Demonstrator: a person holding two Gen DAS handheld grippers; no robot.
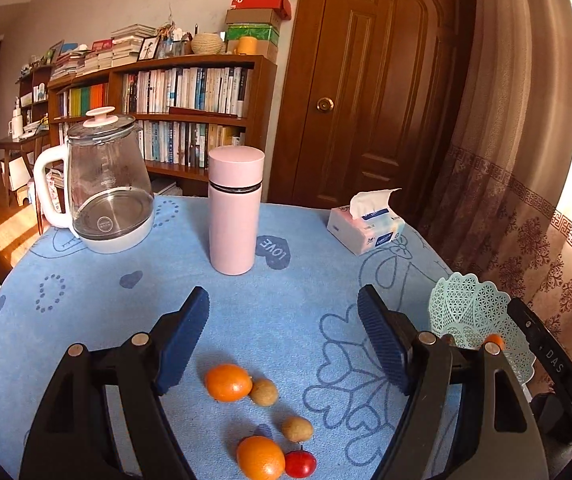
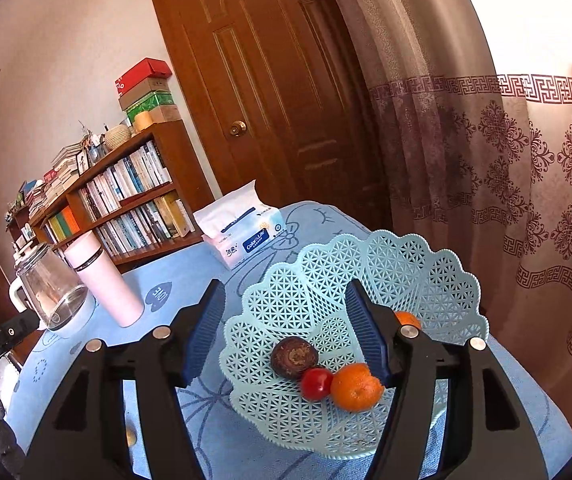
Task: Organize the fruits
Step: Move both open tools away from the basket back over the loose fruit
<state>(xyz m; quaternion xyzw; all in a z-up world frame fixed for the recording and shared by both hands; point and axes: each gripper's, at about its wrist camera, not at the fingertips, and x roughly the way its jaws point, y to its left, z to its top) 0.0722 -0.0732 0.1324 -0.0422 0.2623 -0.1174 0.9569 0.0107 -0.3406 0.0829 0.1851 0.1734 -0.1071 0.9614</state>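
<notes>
Next I drop my left gripper, jaws wide and empty, straight over the round orange citrus fruit beside the brown kiwi; right gripper waits spread above the pale-blue lattice plastic basket.

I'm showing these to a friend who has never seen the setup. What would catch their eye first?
Probably the pale blue lattice basket at the table's right edge, already holding an orange, a small red fruit and a dark brown one. Then the loose fruit on the blue tablecloth below the open left gripper, and the tall pink flask mid-table.
</notes>
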